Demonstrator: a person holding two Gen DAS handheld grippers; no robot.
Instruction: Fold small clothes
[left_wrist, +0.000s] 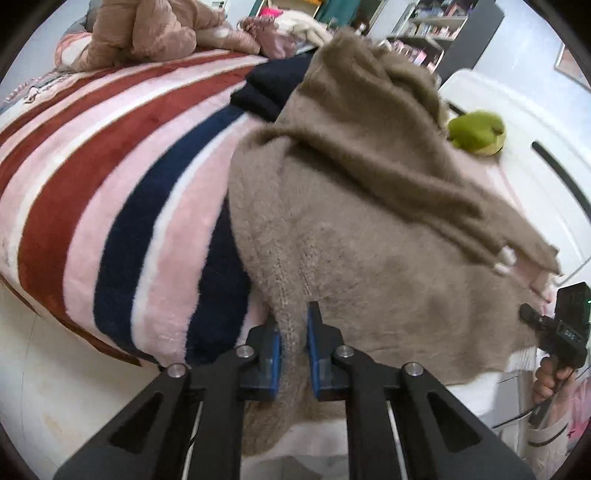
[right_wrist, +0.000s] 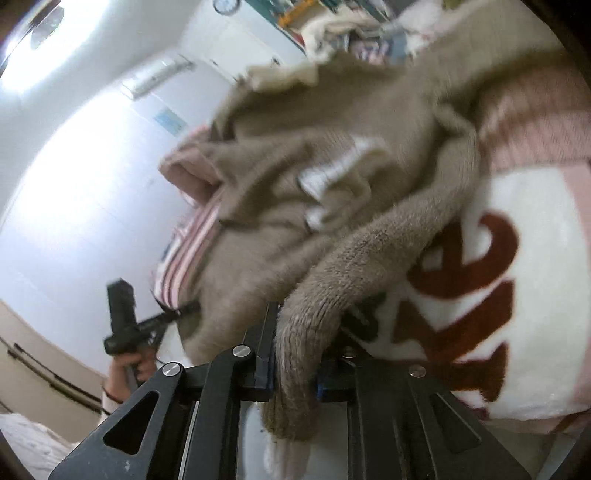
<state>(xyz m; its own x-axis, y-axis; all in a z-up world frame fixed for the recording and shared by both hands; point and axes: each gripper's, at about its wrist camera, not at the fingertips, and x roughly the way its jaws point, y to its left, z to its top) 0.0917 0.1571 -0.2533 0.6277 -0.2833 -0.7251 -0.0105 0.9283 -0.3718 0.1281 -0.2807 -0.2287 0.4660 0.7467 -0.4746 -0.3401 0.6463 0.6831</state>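
A fuzzy taupe sweater (left_wrist: 369, 229) lies on the striped blanket (left_wrist: 110, 184) at the bed's near edge. My left gripper (left_wrist: 294, 325) is shut on a ribbed fold of the sweater's hem, cloth pinched between the blue pads. My right gripper (right_wrist: 295, 354) is shut on a ribbed cuff of the same sweater (right_wrist: 332, 166), which hangs down through the jaws. A white label (right_wrist: 332, 173) shows on the bunched fabric. The right gripper also shows in the left wrist view (left_wrist: 554, 325), at the sweater's right edge.
A dark navy garment (left_wrist: 273, 88) lies behind the sweater. A pink-brown padded jacket (left_wrist: 147, 33) and other clothes are piled at the back. A green plush toy (left_wrist: 476, 133) sits on a white surface (left_wrist: 517, 110) to the right. The floor (left_wrist: 37, 387) is below left.
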